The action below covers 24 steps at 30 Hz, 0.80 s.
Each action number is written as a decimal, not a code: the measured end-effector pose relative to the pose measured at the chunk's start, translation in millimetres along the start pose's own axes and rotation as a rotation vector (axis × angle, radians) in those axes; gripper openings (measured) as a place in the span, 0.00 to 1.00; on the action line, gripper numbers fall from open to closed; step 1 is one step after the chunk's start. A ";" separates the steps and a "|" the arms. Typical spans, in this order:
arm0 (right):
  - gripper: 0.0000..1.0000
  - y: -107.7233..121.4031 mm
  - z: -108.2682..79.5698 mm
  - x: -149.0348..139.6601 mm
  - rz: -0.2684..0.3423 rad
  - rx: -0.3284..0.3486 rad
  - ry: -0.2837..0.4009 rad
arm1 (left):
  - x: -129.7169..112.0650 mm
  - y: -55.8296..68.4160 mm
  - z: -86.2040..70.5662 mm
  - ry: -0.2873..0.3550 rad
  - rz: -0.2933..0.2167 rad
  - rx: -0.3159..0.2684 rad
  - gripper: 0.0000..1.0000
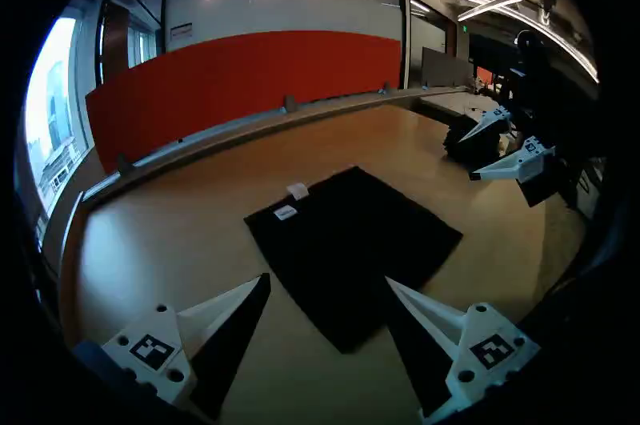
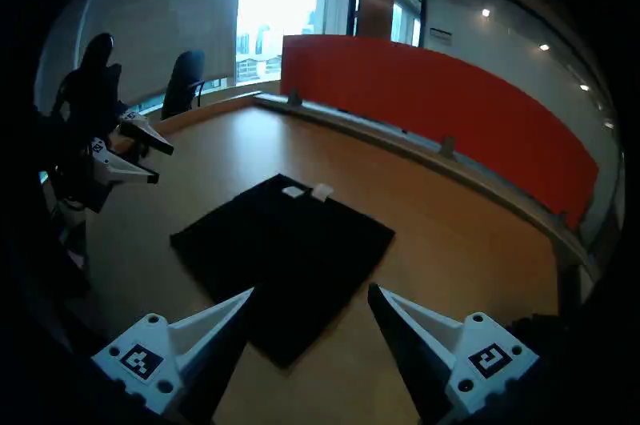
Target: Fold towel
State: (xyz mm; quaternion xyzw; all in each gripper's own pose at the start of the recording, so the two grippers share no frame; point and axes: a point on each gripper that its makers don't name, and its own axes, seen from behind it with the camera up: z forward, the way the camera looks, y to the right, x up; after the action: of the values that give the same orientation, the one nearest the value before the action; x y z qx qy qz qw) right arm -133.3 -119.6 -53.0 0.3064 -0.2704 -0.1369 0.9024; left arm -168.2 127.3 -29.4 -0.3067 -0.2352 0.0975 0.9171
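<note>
Just ahead of the left gripper (image 1: 326,278), the towel (image 1: 352,253) is showing as matt black cloth, while the table (image 1: 184,225) under it is looking like smooth wood with a soft satin sheen. The gripper's fingers (image 1: 216,313) are reading as matt white plastic with black inner faces, and far beyond them a glass wall (image 1: 280,5) is throwing back glossy reflections above a matt red panel (image 1: 240,81).

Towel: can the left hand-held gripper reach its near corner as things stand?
Likely yes: the left hand-held gripper is open, aimed at the near corner of the towel, with nothing in between.
</note>
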 end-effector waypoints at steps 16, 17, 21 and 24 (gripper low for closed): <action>1.00 -23.6 41.1 -67.5 -0.020 0.061 -0.123 | -72.6 19.6 43.5 -0.142 0.030 -0.070 0.95; 1.00 -25.0 43.4 -72.1 -0.020 0.066 -0.132 | -77.3 20.3 45.7 -0.152 0.030 -0.074 0.95; 1.00 -29.5 49.2 -88.8 -0.023 0.085 -0.169 | -93.4 22.8 52.8 -0.190 0.029 -0.088 0.95; 1.00 -30.7 53.5 -99.9 -0.030 0.092 -0.196 | -103.4 24.5 58.0 -0.216 0.028 -0.095 0.95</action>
State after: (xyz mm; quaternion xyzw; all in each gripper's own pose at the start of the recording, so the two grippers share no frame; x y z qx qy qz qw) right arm -248.0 -127.8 -76.9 0.3365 -0.3588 -0.1673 0.8544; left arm -287.5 143.3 -42.1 -0.3408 -0.3326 0.1316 0.8695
